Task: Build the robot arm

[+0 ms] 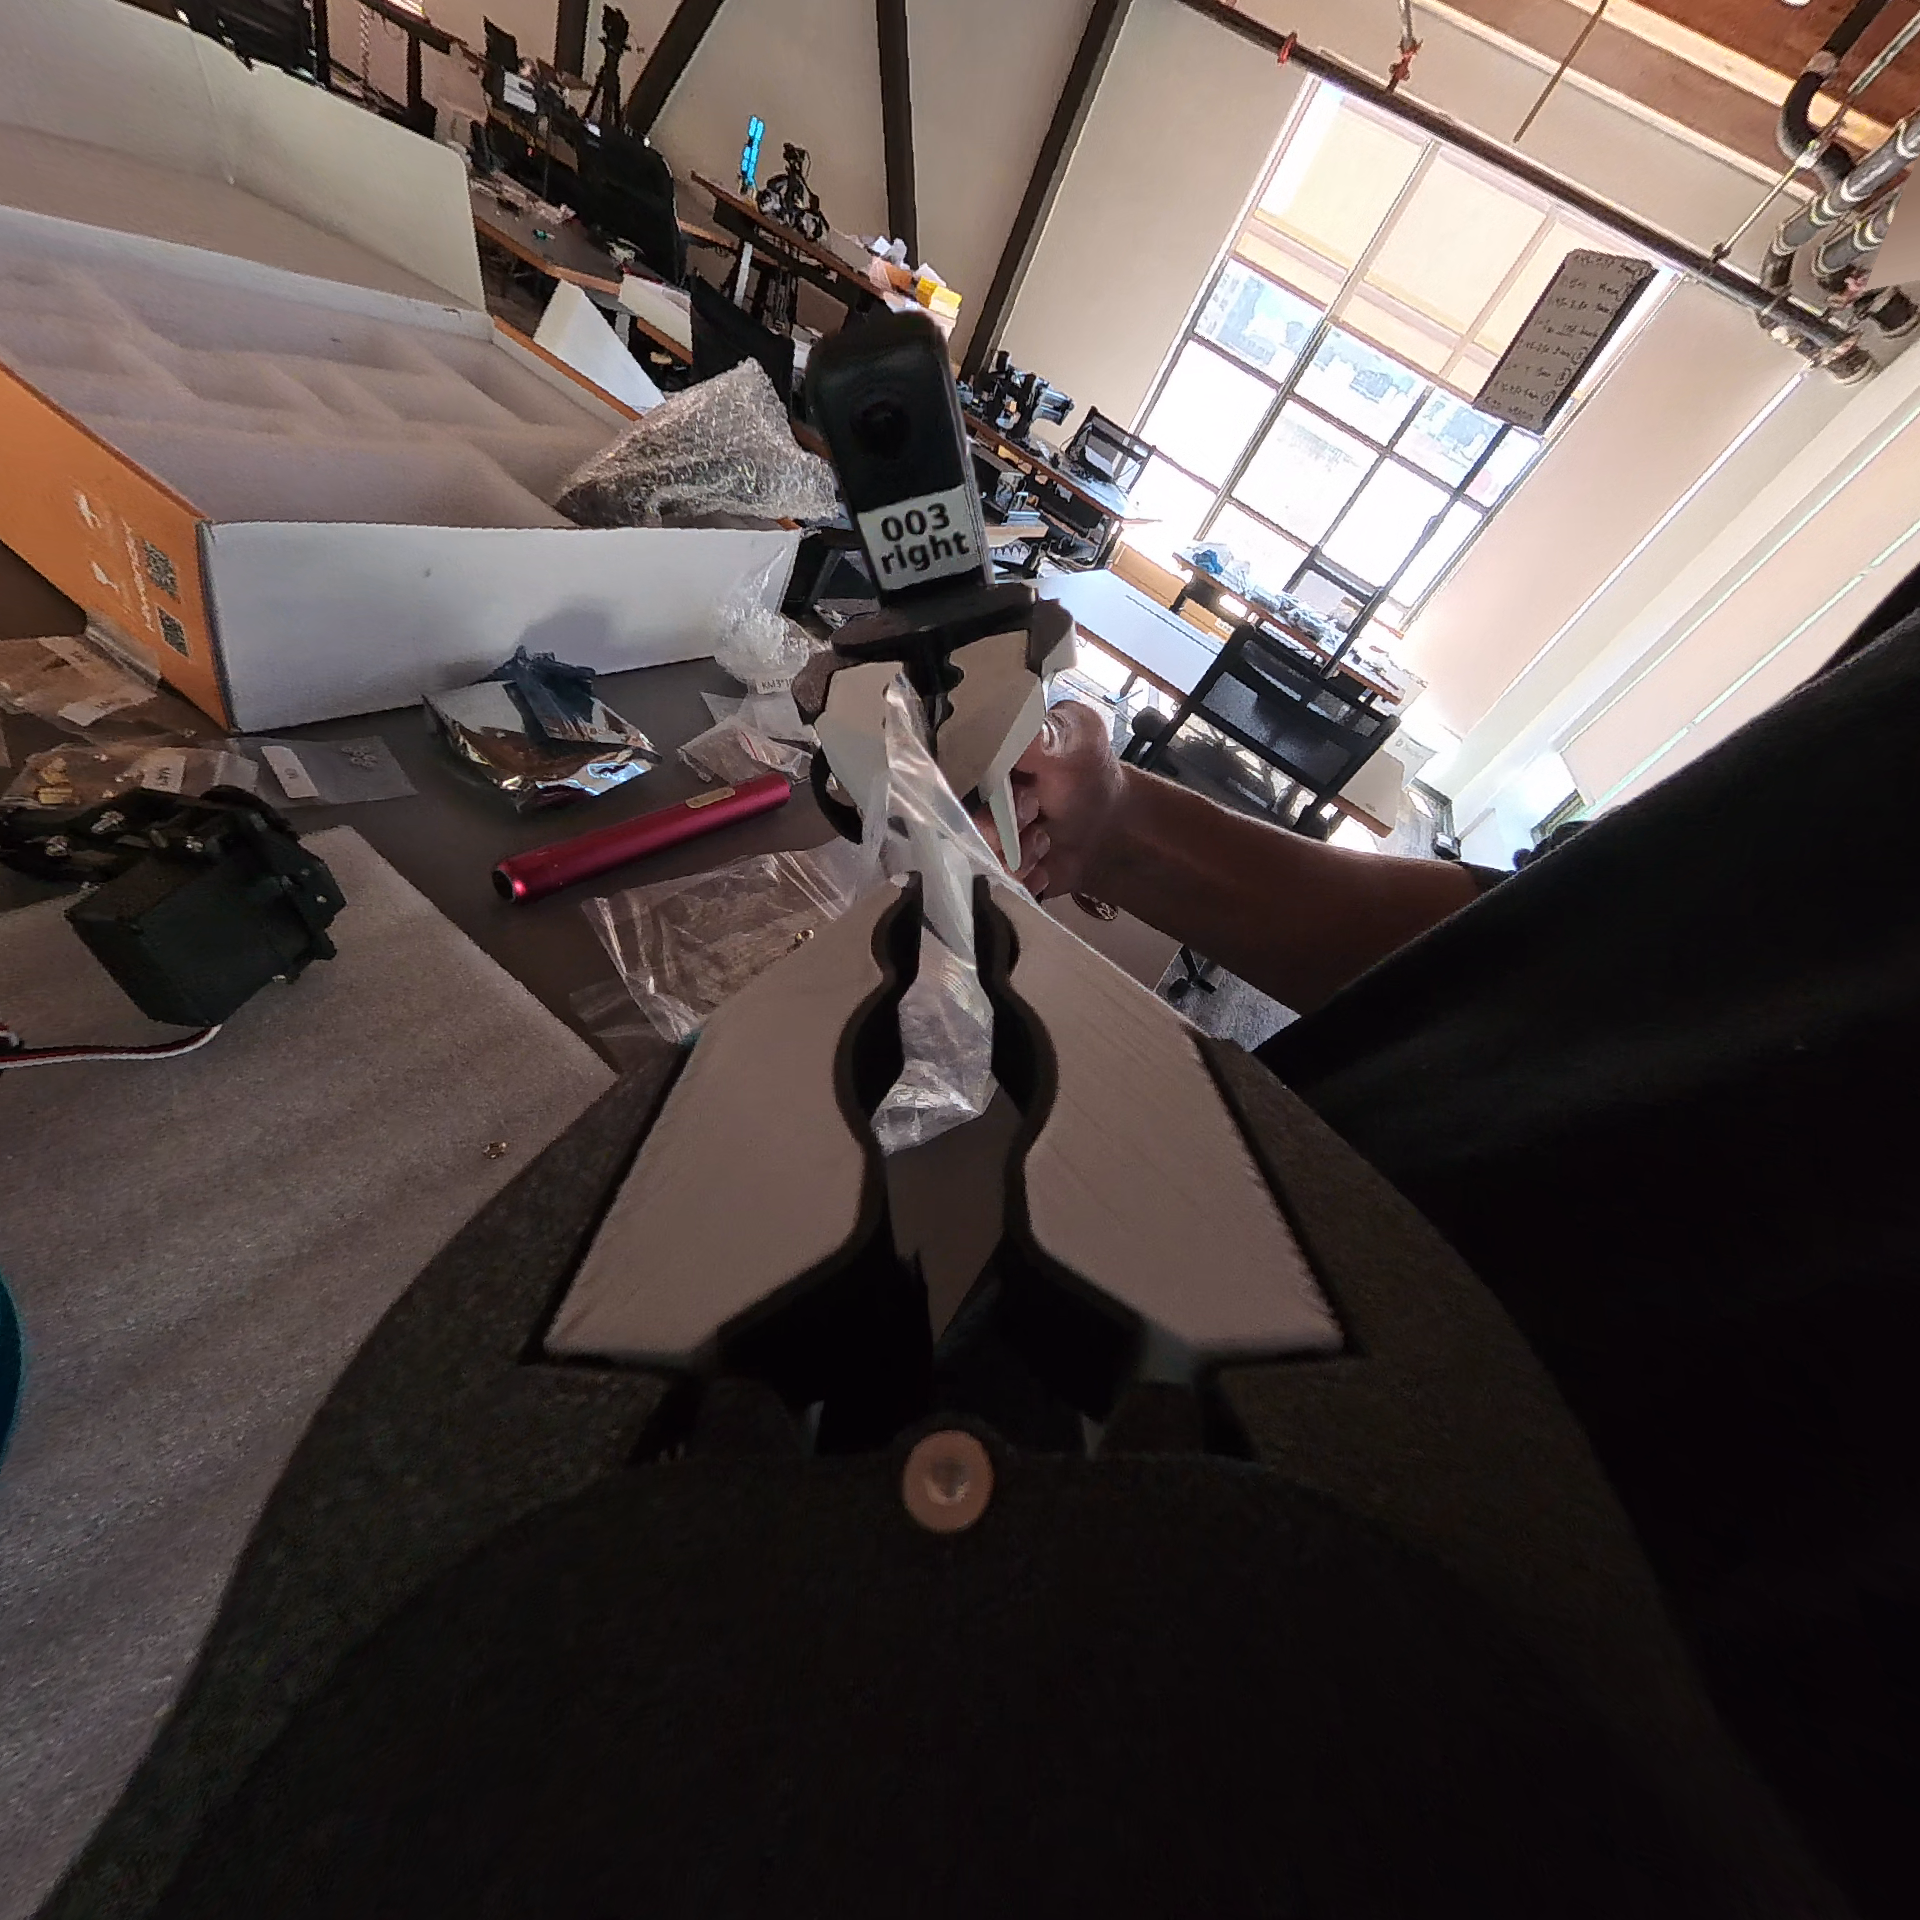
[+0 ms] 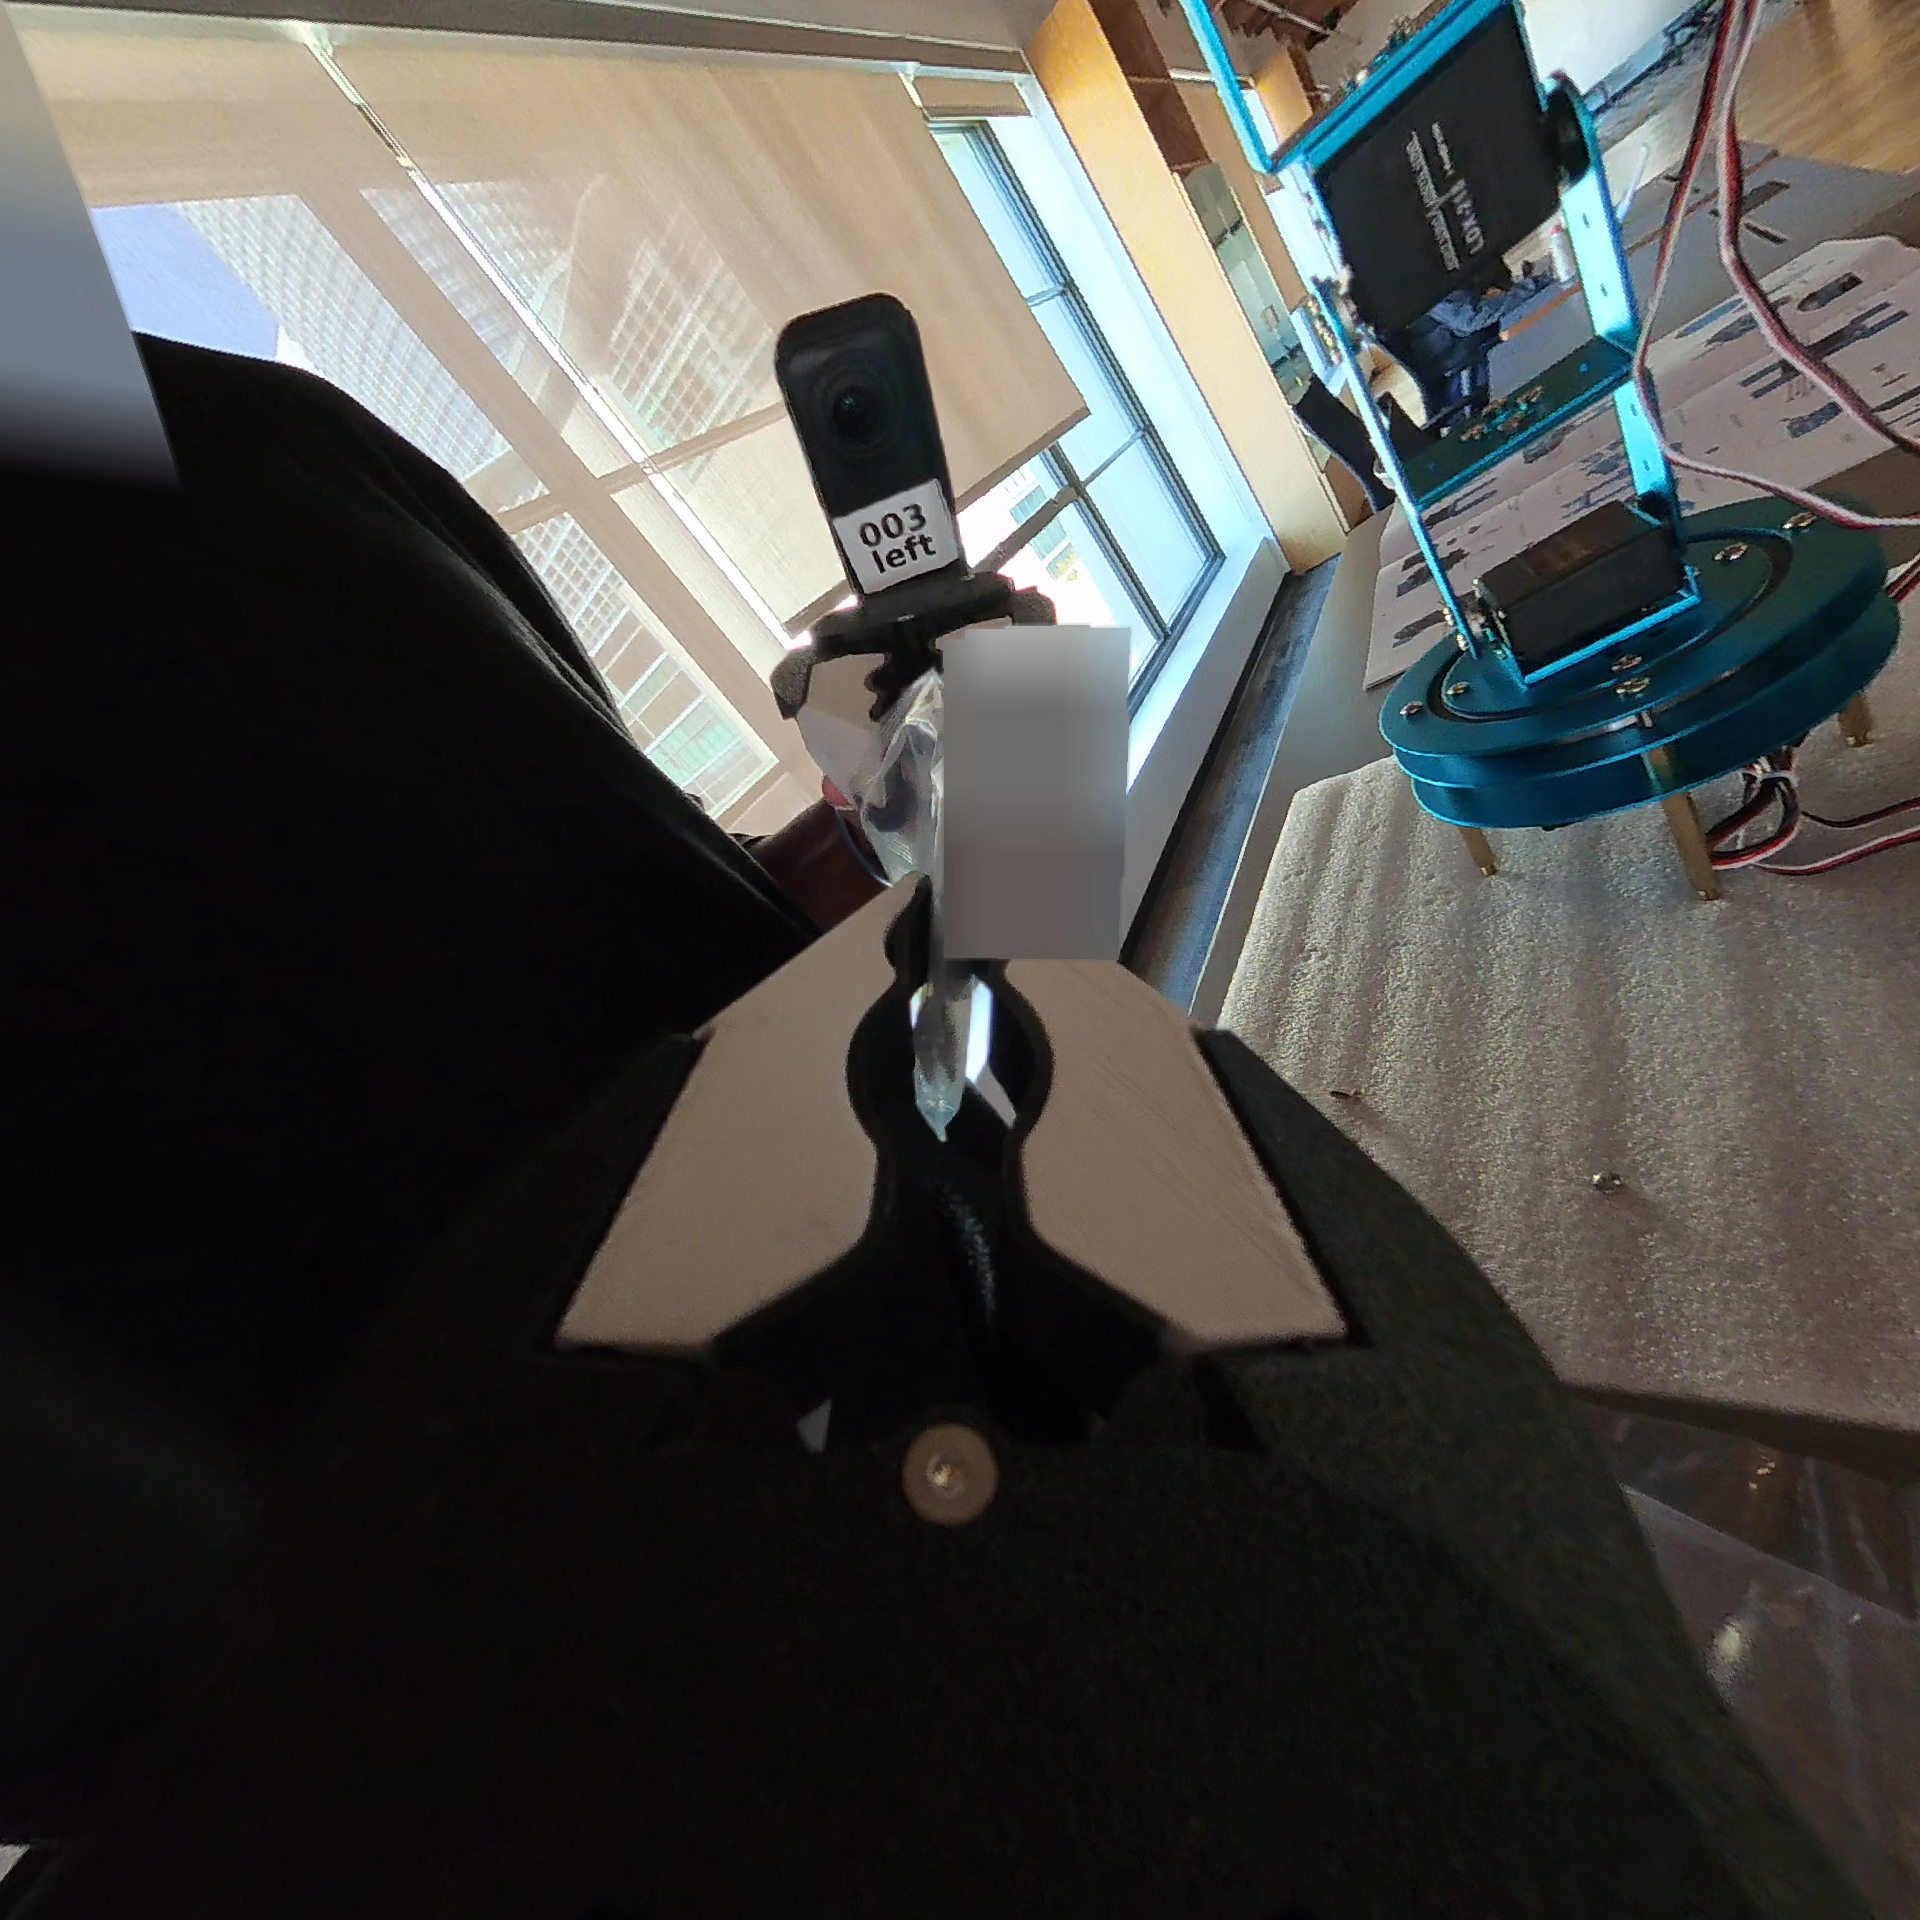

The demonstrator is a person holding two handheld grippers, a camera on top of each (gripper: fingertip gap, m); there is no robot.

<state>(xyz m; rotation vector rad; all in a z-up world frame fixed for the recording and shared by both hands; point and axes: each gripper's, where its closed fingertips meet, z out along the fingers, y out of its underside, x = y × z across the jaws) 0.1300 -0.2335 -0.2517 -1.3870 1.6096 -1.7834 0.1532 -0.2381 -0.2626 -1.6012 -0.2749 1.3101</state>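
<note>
Clear plastic bag (image 1: 940, 935) pinched between both tongs, left (image 1: 951, 894), right (image 2: 961, 940).

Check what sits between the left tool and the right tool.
A clear plastic bag spans the gap, pinched at one end by the left tool and at the other by the right tool. Both wrist views show it.

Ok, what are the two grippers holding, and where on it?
Both hold one small clear plastic bag: left gripper shut on one end, right gripper shut on the opposite end.
</note>
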